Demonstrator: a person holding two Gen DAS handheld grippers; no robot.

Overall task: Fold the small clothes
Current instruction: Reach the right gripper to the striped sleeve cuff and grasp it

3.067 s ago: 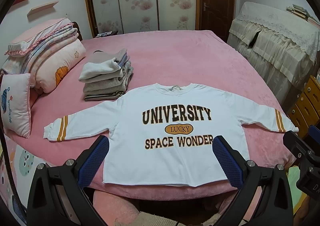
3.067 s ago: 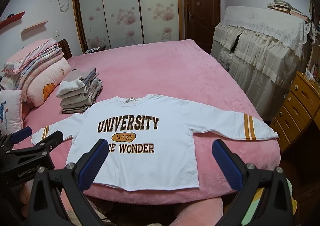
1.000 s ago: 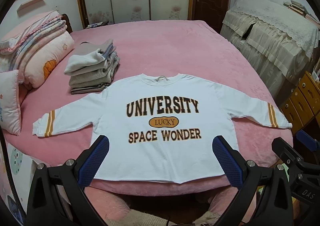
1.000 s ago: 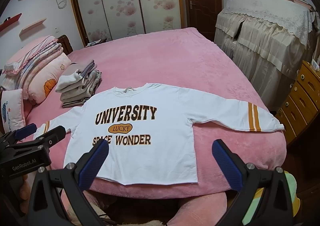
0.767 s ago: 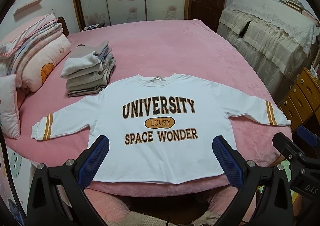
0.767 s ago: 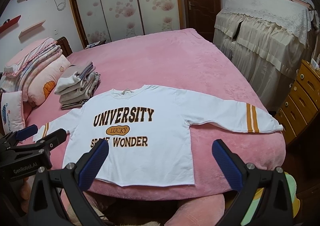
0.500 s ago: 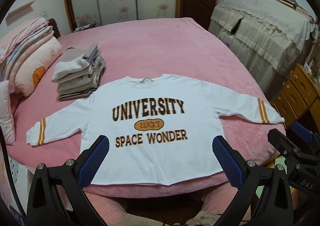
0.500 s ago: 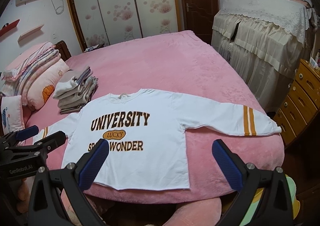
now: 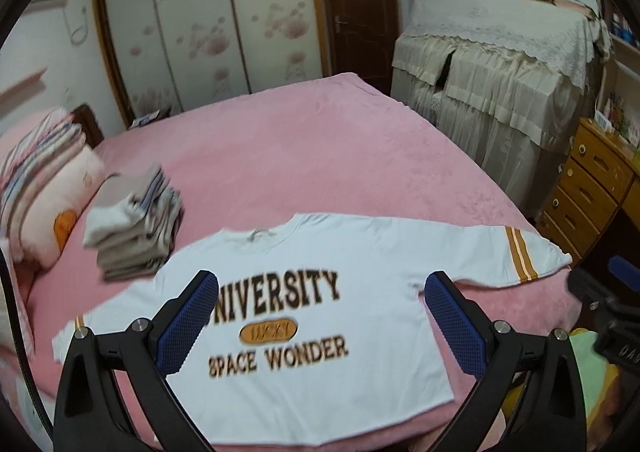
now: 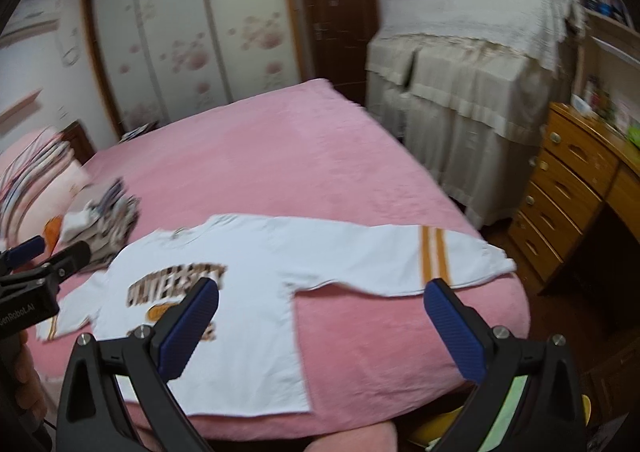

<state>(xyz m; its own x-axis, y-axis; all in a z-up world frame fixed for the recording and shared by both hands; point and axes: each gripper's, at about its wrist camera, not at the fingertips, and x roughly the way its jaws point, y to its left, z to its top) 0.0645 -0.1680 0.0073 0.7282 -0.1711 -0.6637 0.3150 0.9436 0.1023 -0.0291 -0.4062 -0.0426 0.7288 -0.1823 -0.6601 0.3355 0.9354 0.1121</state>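
A white long-sleeved sweatshirt [image 9: 320, 368] printed "UNIVERSITY LUCKY SPACE WONDER" lies flat, front up, sleeves spread, at the near edge of the pink bed [image 9: 312, 156]. It also shows in the right wrist view [image 10: 256, 268], with its striped right cuff [image 10: 434, 258] near the bed's right edge. My left gripper [image 9: 320, 326] is open and empty, hovering over the shirt's lower chest. My right gripper [image 10: 322, 326] is open and empty, above the bed just below the right sleeve. The left gripper [image 10: 28, 276] shows at the left of the right wrist view.
A stack of folded grey clothes [image 9: 136, 224] sits left of the shirt. Pillows and quilts [image 9: 36, 180] lie at the far left. A wooden drawer chest [image 10: 568, 188] and a cloth-covered cabinet [image 10: 472, 68] stand right of the bed. Wardrobe doors [image 9: 200, 32] are behind.
Both grippers have swung to the right and moved closer to the bed; the right one now looks toward the right sleeve. The shirt has not moved. Both stay open.
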